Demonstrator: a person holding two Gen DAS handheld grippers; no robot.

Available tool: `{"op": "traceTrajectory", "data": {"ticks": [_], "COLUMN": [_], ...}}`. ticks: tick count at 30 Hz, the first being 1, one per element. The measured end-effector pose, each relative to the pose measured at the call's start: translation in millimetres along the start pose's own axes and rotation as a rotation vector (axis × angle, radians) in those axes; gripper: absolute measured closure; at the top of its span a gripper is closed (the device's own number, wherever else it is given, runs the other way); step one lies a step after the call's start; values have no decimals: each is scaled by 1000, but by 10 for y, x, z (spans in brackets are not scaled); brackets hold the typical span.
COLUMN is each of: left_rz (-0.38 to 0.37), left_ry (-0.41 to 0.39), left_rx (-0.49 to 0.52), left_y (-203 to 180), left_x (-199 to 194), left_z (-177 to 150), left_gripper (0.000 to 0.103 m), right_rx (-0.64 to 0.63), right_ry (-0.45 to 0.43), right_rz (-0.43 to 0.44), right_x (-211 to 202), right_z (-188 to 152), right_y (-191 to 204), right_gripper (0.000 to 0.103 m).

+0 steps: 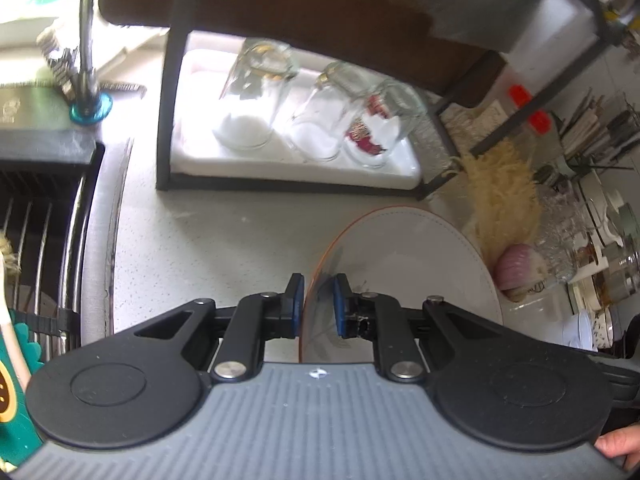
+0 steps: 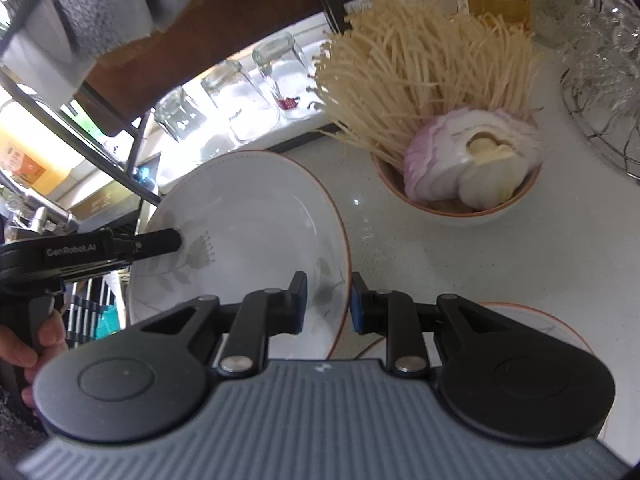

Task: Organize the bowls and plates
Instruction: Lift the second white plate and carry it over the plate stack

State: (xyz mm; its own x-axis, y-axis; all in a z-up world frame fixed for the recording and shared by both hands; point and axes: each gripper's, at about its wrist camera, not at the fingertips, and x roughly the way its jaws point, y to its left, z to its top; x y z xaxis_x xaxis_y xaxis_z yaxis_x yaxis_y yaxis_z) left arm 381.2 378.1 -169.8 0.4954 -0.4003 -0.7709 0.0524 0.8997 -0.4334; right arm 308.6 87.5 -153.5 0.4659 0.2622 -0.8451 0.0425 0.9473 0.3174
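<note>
A white plate with an orange rim and a grey flower print hangs tilted above the counter, held from both sides. My left gripper is shut on its near rim, one blue pad on each face. In the right wrist view the same plate fills the middle, with my right gripper shut on its right rim. The left gripper reaches in from the left and clamps the opposite edge. A second orange-rimmed plate lies on the counter under my right gripper. A bowl holds enoki mushrooms, onion and garlic.
A black rack frame stands behind, with three upturned glasses on a white tray. The sink with a wire rack and the faucet are at left. A wire basket of glassware sits at far right.
</note>
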Motion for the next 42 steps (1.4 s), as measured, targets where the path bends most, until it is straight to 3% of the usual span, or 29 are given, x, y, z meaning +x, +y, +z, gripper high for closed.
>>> {"op": "traceTrajectory", "data": {"ticks": [5,13,23,30,42], "left_rz": [-10,-38,-70,-27,68], "left_ry": [-9,-15,-20,-34,30], "left_rx": [30,92,134,130,130], "left_y": [-208,-570,-1048,-1331,-1631], "left_x": [-135,-245,-349,-389,-104], "left_z": [-20,-73,-359,-610,-1082], "left_gripper": [85,85,85,85,84], "right_rx": [-27,31,50,32,-3], "right_ry": [-29,-81,-124,-149,-118], "right_rz": [-19,-4,-10,8,-4], "right_x": [-205,-593,-995,-1101,-1083], "right_z": [-32,-157,-321,-425,-668], "right_y": [-50,-295,-592,-786,-1165], "right_gripper": [78,78,78,78,78]}}
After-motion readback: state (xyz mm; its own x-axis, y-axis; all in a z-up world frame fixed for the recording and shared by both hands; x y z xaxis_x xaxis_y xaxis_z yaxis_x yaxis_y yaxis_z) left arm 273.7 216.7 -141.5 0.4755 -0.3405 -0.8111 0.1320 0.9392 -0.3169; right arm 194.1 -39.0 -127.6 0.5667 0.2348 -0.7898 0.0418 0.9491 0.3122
